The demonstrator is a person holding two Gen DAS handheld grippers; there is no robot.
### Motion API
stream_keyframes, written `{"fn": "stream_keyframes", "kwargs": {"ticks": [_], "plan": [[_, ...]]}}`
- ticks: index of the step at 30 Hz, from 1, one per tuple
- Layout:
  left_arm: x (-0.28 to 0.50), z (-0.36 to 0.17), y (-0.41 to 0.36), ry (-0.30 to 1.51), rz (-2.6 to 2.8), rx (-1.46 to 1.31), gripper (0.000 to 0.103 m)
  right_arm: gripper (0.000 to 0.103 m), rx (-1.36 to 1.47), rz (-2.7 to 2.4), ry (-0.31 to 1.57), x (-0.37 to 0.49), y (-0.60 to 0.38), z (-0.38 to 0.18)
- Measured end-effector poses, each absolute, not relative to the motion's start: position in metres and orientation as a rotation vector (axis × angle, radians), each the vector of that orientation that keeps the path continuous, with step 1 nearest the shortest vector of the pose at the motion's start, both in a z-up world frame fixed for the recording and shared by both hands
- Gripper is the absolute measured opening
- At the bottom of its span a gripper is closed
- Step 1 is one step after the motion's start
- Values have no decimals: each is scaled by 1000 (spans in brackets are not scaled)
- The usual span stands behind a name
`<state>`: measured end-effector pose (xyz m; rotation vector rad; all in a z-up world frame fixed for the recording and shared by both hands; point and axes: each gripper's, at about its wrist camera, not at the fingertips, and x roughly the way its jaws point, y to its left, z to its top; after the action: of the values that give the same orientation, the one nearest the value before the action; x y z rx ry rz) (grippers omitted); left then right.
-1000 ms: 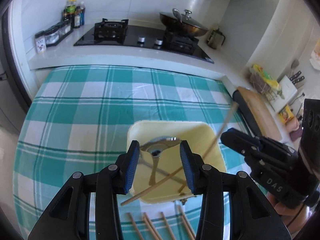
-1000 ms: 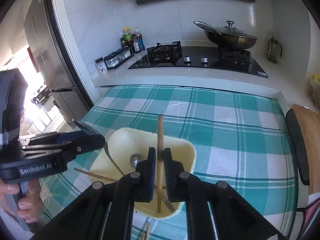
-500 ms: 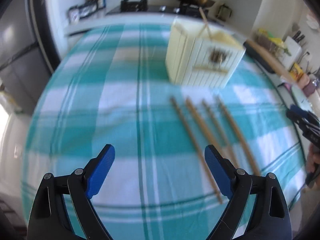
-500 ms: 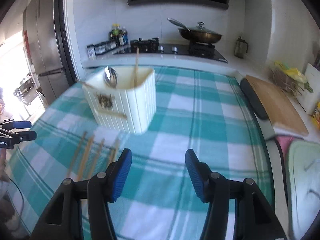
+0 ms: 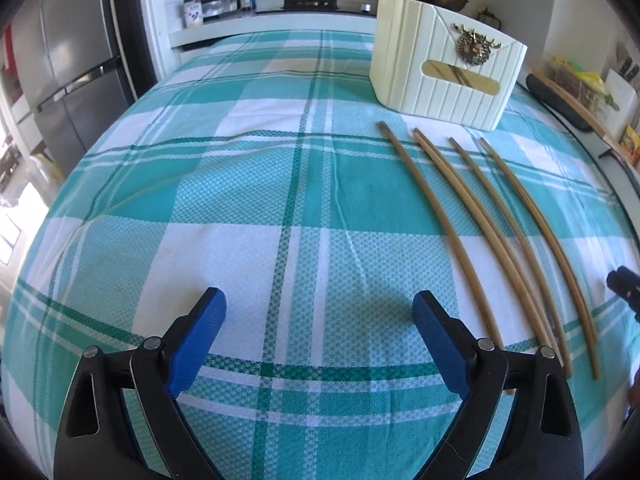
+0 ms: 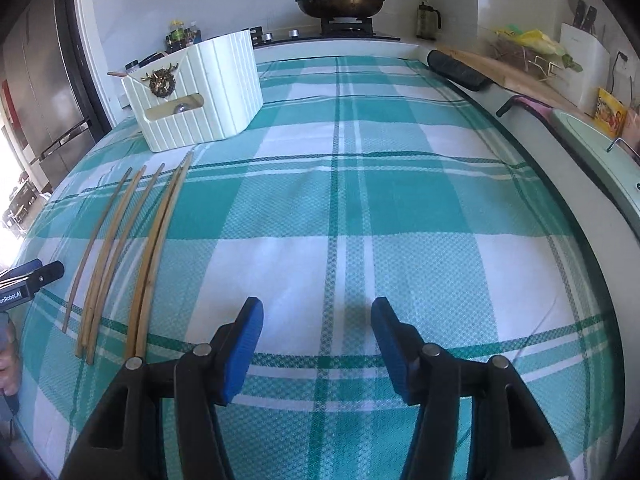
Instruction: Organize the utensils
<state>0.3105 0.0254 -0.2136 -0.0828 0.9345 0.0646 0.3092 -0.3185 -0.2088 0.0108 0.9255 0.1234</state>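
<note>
The left tongs (image 5: 320, 322) stand wide apart and are opening, with only checked cloth between the blue pads. The right tongs (image 6: 316, 328) are also apart and opening, narrower than the left, and empty too. Both hang over the desk (image 5: 256, 184), which is covered in a teal-and-white tablecloth.

The loose chopsticks (image 5: 472, 224) lie in a rough fan on the cloth between the two tongs, right of the left pair and left of the right pair, their far tips near the cream utensil holder (image 5: 440, 68) but apart from it.

What could go wrong: the sticks lie close, two of them touching along their length, so a grab may take two at once or roll a neighbour aside. They are thin and flat on soft cloth, so the pads may pinch the fabric and drag it, nudging the holder.

The left view shows chopstick ends sticking up out of the holder's top. The right view shows instead a spoon bowl (image 6: 181, 108) through the holder's slot, and a person's hand (image 6: 8, 360) on the other grip
</note>
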Motion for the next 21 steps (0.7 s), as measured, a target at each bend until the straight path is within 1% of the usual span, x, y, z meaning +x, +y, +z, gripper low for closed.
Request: {"fn": "stream_keyframes", "kwargs": {"ticks": [14,18,21], "plan": [[308,-214,28,923,49,-105,98,62,-22,109,927,312,-312,-211],[309,-214,27,926,49,-100,98,66,-40,109,930,313,-309,-211],[309,-214,27,925,50,-100,98,66,-50,106,930,312,-308,-212]]}}
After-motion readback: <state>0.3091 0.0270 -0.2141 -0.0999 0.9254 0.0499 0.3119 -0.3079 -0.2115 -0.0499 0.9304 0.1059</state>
